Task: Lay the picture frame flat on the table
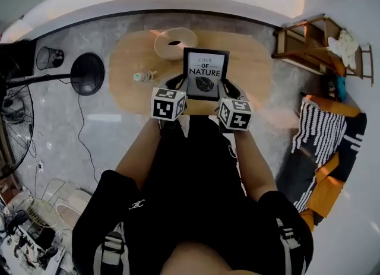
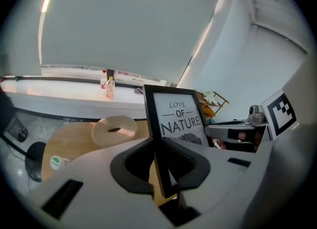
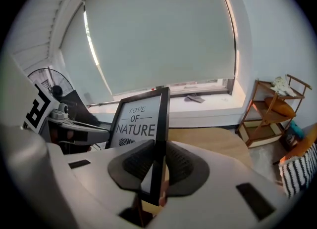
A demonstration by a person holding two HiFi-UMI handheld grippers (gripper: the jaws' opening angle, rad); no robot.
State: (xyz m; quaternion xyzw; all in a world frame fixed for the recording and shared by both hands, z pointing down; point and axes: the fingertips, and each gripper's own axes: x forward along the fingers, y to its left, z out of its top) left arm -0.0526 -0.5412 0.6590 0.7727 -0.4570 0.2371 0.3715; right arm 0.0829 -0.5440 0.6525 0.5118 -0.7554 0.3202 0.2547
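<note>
1. Picture frame (image 1: 205,73): black, "LOVE OF NATURE" print w/ leaf. We hold it upright, face twd us, over near edge of wooden table (image 1: 127,60). We can't tell if its btm touches the top.
2. Left gripper (image 2: 159,166): jaws pinch frame's left edge, pads on front & back.
3. Right gripper (image 3: 156,166): jaws pinch frame's right edge, same way.
4. Tan coiled ring (image 1: 175,43): flat on table, just behind frame.
5. Small bottle (image 1: 142,76): green label, on table, left of frame.
</note>
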